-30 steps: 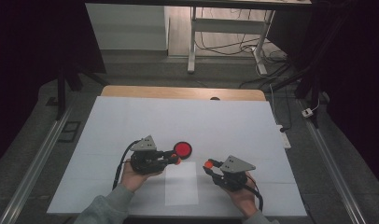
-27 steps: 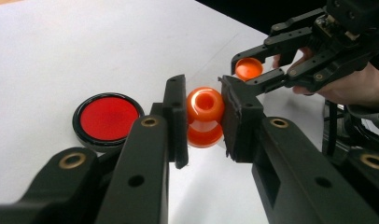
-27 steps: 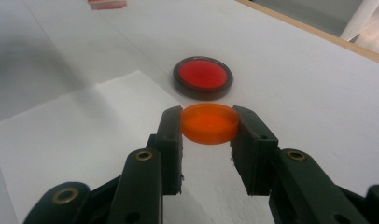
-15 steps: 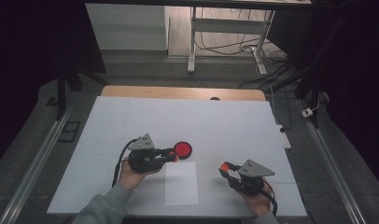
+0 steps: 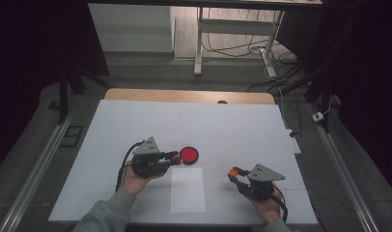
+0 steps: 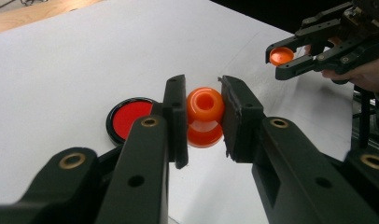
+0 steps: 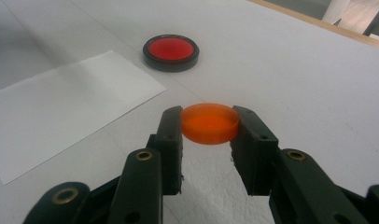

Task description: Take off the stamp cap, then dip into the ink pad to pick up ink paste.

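We can read no text, label, brand, number or sign anywhere in these views.
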Action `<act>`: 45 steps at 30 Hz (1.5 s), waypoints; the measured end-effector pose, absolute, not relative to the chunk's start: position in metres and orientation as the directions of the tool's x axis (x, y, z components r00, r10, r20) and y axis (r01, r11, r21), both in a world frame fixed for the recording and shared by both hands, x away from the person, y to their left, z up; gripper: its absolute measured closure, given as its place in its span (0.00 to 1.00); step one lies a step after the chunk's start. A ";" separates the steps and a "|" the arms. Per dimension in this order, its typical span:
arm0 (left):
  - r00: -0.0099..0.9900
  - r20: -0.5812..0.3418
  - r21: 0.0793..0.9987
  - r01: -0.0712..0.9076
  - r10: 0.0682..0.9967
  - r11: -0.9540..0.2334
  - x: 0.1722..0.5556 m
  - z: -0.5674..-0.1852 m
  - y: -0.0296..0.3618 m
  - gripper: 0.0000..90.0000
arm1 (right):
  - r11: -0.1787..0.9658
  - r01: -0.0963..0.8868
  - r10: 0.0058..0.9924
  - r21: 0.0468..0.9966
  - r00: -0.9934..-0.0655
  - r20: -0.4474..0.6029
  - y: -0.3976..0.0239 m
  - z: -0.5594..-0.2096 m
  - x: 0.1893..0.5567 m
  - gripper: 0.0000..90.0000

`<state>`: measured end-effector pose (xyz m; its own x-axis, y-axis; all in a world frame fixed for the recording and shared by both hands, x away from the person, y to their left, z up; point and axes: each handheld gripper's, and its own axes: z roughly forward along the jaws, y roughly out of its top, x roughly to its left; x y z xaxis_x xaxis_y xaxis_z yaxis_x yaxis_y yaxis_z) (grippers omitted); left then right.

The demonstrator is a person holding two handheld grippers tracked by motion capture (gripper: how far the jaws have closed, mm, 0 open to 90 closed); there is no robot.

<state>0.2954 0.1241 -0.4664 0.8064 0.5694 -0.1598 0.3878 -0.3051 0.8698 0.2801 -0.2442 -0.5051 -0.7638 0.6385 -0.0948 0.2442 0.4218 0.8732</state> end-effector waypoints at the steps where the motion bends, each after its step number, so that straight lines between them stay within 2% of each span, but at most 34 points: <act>1: 0.806 -0.160 0.870 0.388 0.570 -0.305 0.296 -0.466 0.124 0.81 | 0.421 0.244 0.639 0.874 -0.763 -0.095 -0.244 -0.505 0.280 0.71; 45: 0.782 -0.125 0.845 0.407 0.611 -0.348 0.324 -0.474 0.113 0.81 | 0.412 0.247 0.648 0.877 -0.756 -0.092 -0.249 -0.504 0.284 0.71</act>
